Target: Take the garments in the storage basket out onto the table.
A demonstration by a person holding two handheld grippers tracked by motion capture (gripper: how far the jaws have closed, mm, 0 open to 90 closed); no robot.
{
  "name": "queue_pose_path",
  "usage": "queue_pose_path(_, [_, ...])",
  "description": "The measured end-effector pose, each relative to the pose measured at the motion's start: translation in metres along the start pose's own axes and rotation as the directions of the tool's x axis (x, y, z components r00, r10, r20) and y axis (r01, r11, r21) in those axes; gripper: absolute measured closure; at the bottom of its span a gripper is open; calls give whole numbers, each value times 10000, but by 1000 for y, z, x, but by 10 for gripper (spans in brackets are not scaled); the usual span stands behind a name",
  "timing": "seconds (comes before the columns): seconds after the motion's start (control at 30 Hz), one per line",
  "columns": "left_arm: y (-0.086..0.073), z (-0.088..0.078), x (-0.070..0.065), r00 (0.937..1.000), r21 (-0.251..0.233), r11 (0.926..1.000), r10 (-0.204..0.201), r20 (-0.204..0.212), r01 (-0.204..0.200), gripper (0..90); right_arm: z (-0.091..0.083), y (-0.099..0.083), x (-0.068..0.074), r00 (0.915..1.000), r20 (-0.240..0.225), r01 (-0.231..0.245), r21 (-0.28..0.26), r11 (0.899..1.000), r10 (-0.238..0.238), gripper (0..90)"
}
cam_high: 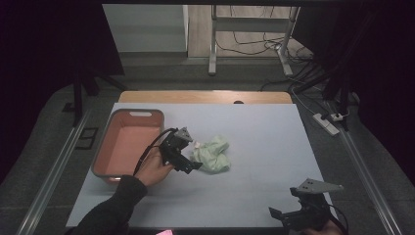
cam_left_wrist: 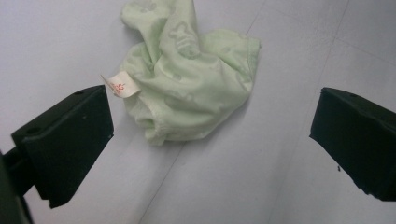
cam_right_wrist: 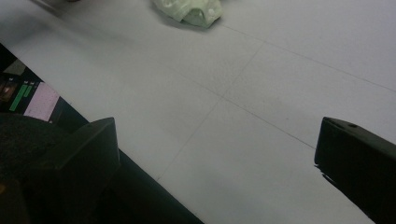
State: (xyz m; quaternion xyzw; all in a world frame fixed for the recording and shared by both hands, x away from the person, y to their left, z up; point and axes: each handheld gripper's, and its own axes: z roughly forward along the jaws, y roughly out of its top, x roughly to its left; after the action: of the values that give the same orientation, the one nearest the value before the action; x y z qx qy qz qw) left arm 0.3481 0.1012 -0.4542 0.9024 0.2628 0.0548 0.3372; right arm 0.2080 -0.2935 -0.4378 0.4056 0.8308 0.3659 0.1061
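Left gripper (cam_high: 188,159) wide beside crumpled green cloth (cam_left_wrist: 187,88); right gripper (cam_high: 293,215) wide, hand cropped.

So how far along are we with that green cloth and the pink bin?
Nothing looks done: the pink bin is empty. In hand: the left gripper, jaws open, is closing in on the crumpled green cloth. Left: grasping it, likely binning it. The right gripper idles open near the table edge.

My jaws are matte black. The crumpled cloth (cam_left_wrist: 187,88) is pale green with a faint tone-on-tone print, its tag (cam_left_wrist: 122,87) white with red marks. The bench (cam_high: 254,161) is pale grey-blue; the bin (cam_high: 128,144) salmon pink, grey-rimmed.
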Motion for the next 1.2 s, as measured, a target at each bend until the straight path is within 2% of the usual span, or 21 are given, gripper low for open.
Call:
queue_pose_path(0.5, [-16, -16, -8, 9990, -221, 9990, -380, 238, 385, 0, -2, 0, 0, 10000, -36, 13, -127, 9999, -13, 0])
queue_pose_path(0.63, [-21, -23, -10, 9982, -410, 9977, -530, 271, 541, 0, -2, 0, 1, 10000, -43, 11, -132, 9999, -11, 0])
queue_pose_path(1.2, [-52, -51, -24, 9963, -890, 9924, -849, 109, 856, 0, -2, 0, 1, 10000, -25, 54, -151, 9999, -54, 0])
